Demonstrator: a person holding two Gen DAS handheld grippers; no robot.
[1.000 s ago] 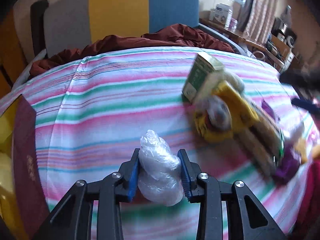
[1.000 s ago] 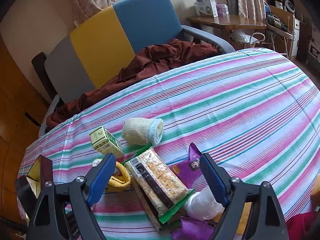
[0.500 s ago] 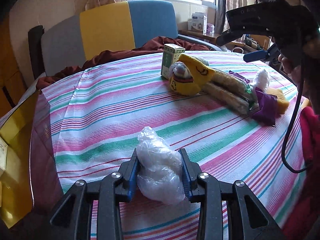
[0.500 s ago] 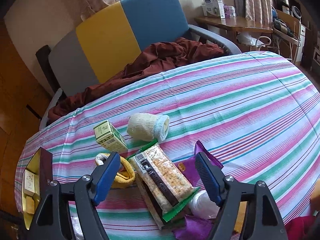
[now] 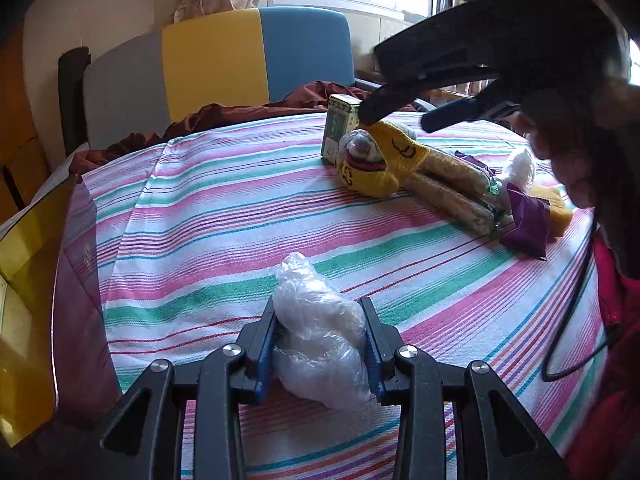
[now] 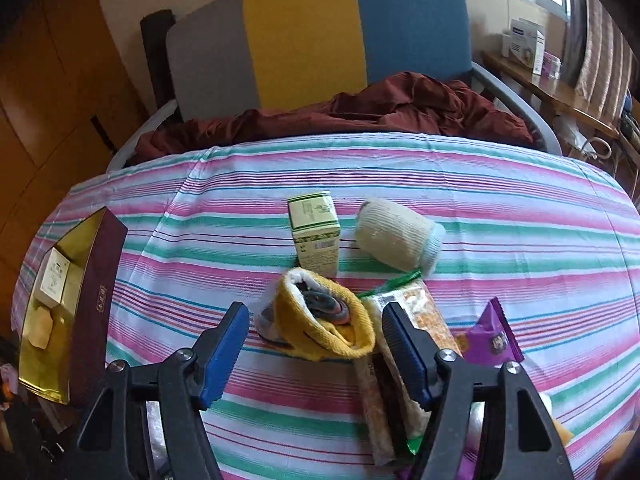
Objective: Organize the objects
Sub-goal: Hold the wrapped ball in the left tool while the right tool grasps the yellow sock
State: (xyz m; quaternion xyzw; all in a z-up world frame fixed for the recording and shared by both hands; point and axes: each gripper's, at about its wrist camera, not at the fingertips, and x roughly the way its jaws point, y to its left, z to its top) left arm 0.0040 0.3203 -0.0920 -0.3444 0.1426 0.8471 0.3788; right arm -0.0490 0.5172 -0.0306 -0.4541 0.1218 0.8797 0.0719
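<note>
My left gripper point(image 5: 320, 314) is shut on a crumpled clear plastic bag point(image 5: 308, 288), held low over the striped tablecloth point(image 5: 224, 216). In the right wrist view my right gripper point(image 6: 316, 316) points down over a rolled yellow sock point(image 6: 328, 320). Its jaws are closing with the sock between them, and the blue pads stand just clear of it. The left wrist view shows the right gripper point(image 5: 394, 122) above the same yellow sock point(image 5: 384, 164).
A green carton point(image 6: 316, 232) and a cream sock roll point(image 6: 396, 236) stand behind the yellow sock. Cracker packs point(image 6: 400, 364) and a purple wrapper point(image 6: 488, 340) lie to its right. An open maroon box point(image 6: 96, 280) with a gold lining sits at the table's left edge. A chair stands beyond.
My right gripper has swung left from over the cracker packs to the yellow sock, rolled, and its jaws have narrowed. The left gripper first moved across the table, then held still with the bag.
</note>
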